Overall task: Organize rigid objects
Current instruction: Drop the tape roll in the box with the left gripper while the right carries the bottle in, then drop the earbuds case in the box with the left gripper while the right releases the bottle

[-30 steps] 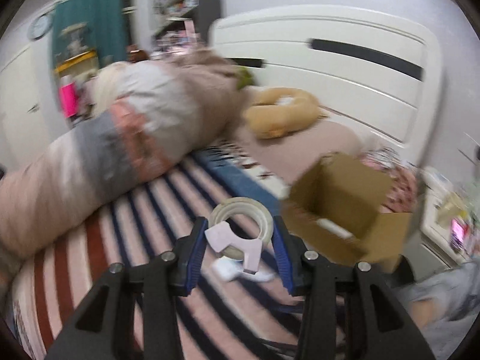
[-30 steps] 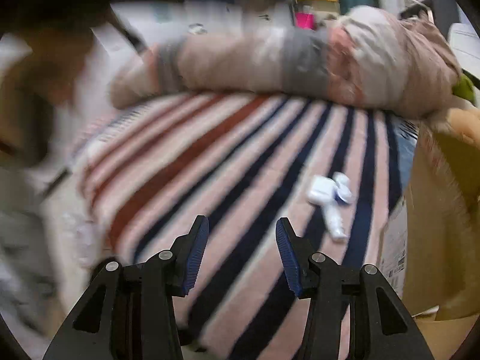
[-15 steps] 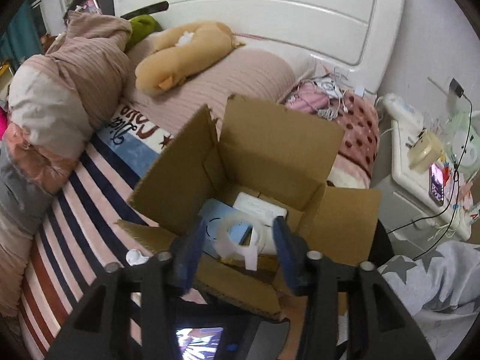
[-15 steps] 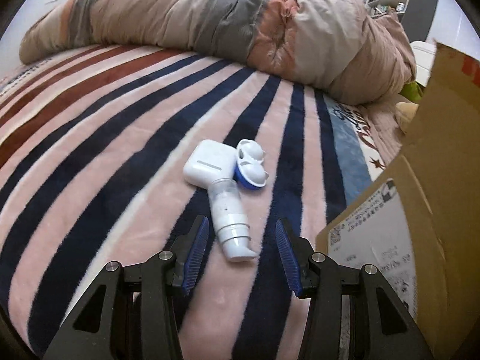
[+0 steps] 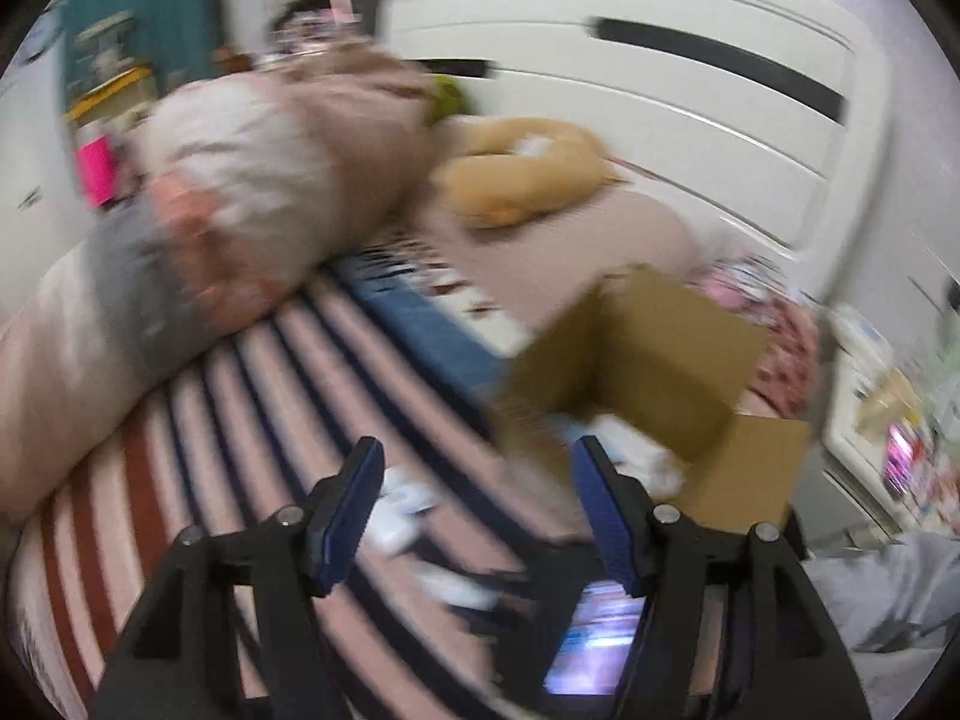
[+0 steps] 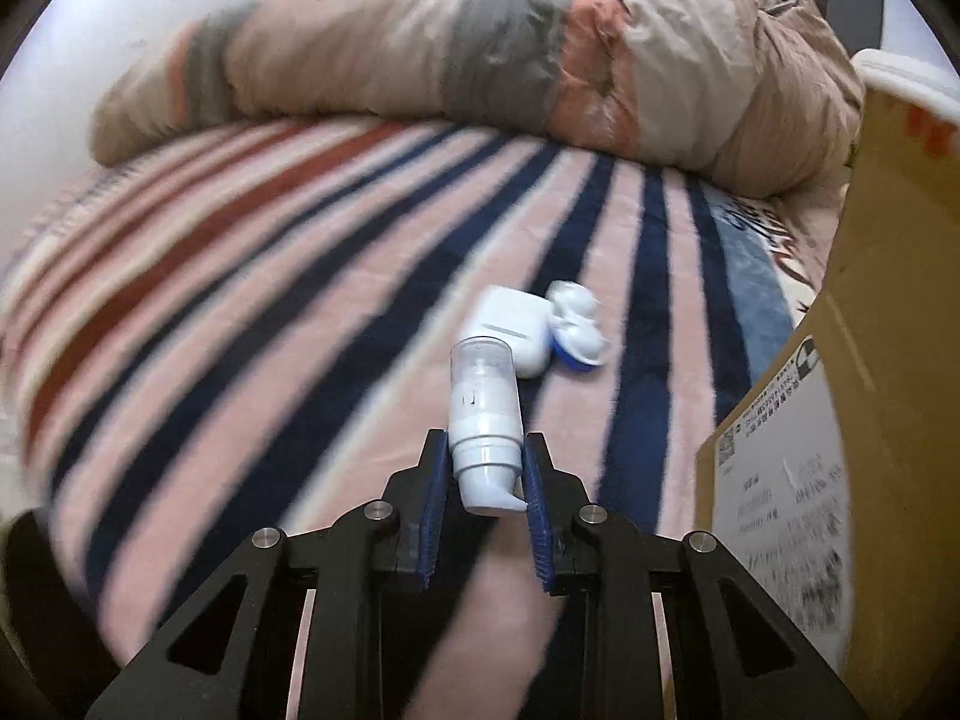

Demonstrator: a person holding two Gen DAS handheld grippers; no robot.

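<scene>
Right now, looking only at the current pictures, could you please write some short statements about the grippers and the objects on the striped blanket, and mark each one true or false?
1. The right gripper is shut on the white plastic nozzle bottle. True.
2. The left gripper holds a roll of clear tape. False: it is open, with nothing between its fingers.
3. The white rounded-square case lies on the pink and navy striped blanket. True.
4. The brown cardboard box stands on the floor. False: it sits on the bed, beside the striped blanket.
5. The small white and blue round object lies far from the case. False: it lies right beside the case.
</scene>
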